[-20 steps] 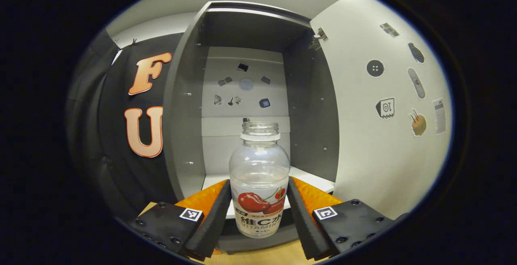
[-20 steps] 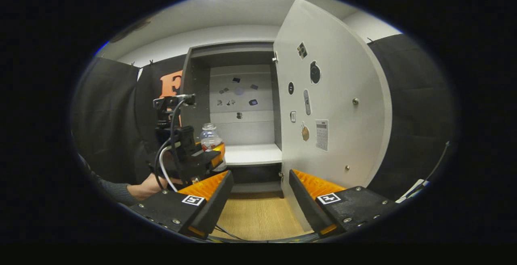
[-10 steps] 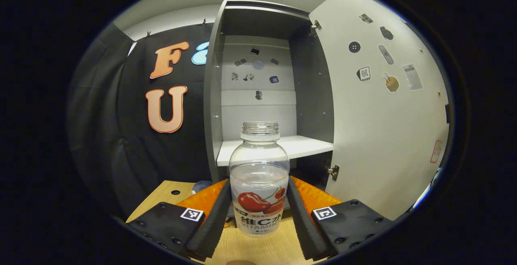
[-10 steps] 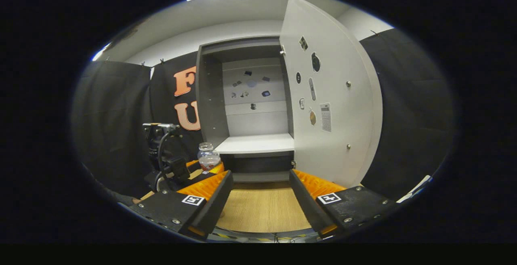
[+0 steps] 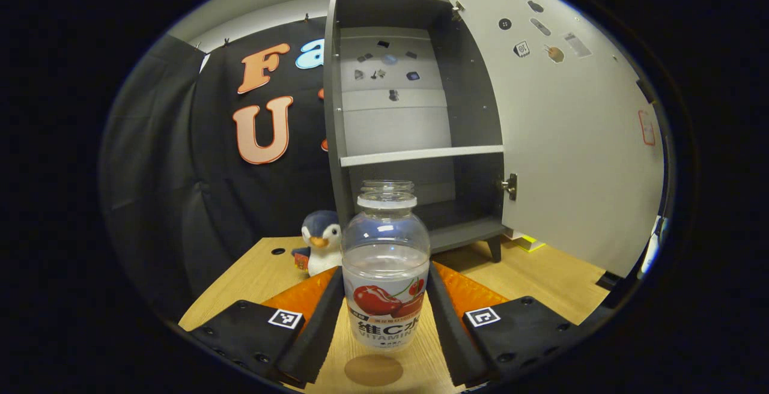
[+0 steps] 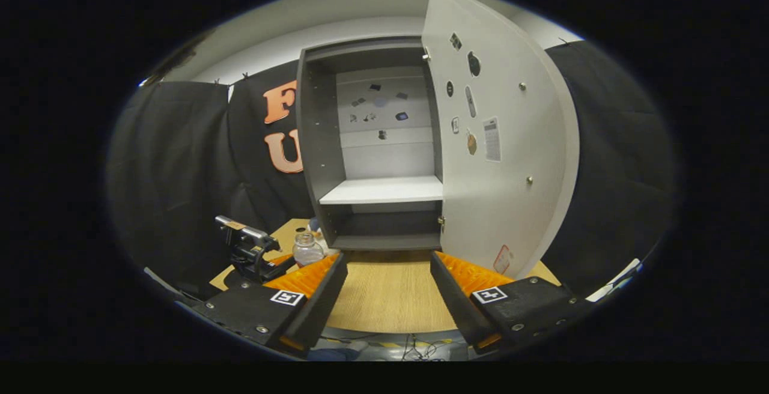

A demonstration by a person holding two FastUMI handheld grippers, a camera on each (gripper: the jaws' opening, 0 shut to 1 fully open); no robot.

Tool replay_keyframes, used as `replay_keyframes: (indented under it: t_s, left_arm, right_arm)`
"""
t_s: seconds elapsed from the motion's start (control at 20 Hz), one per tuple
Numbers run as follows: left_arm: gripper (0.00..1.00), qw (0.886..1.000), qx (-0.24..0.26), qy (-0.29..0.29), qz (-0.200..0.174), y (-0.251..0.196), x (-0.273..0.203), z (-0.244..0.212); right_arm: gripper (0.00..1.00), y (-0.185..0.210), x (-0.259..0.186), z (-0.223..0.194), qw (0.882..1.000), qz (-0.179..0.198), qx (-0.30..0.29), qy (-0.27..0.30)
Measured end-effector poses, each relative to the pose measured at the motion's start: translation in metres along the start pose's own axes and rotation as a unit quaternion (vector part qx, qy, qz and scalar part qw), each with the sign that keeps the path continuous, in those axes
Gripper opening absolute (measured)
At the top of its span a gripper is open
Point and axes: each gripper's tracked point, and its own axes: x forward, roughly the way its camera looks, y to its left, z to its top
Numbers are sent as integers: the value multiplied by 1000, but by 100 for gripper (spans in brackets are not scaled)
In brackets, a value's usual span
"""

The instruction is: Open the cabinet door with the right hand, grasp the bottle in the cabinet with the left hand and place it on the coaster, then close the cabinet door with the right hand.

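A clear uncapped bottle (image 5: 386, 232) with a cherry label stands upright between my left gripper's (image 5: 386, 277) fingers, which are shut on its lower body. A round brown coaster (image 5: 373, 369) lies on the wooden table (image 5: 541, 280) just under the bottle's base; whether they touch I cannot tell. The grey cabinet (image 5: 414, 124) stands behind with its door (image 5: 571, 130) swung wide to the right and its white shelf bare. In the right gripper view, my right gripper (image 6: 384, 289) is open over the table, back from the cabinet (image 6: 375, 142). The bottle (image 6: 307, 250) and left gripper (image 6: 282, 262) sit low at left.
A plush penguin (image 5: 321, 242) sits on the table left of the cabinet's foot, just behind the bottle. The open door (image 6: 498, 160) reaches out over the right side of the table. A small yellow item (image 5: 528, 240) lies under the door. Black cloth closes off the left.
My left gripper has carried the bottle out of the cabinet and down to the table above the coaster. My right gripper has drawn back from the door, staying open.
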Motion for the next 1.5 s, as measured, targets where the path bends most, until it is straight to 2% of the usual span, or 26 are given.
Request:
replay_keyframes:
  t_s: [0.2,0.45,0.75,0.8,1.1,1.25,1.5]
  left_arm:
    - [83,999,-12,31,-2,-3,-2,-43]
    - [83,999,-20,41,4,5,1,-70]
    - [84,996,-34,81,28,17,0,-106]
    - [84,997,-36,68,27,17,2,-101]
    - [86,995,-42,87,40,17,-9,-108]
    - [88,991,-73,99,44,17,-17,-110]
    - [90,992,-59,92,57,25,-21,-102]
  right_arm:
    - [87,1,-1,-14,999,-2,2,35]
    - [87,1,-2,-25,998,-3,0,58]
    - [87,7,-4,-33,997,11,-1,79]
    - [87,7,-3,-33,997,13,-1,80]
    - [87,9,-3,-35,996,19,5,85]
    - [87,8,-4,-36,996,17,8,85]
    - [87,12,-5,-37,996,24,23,84]
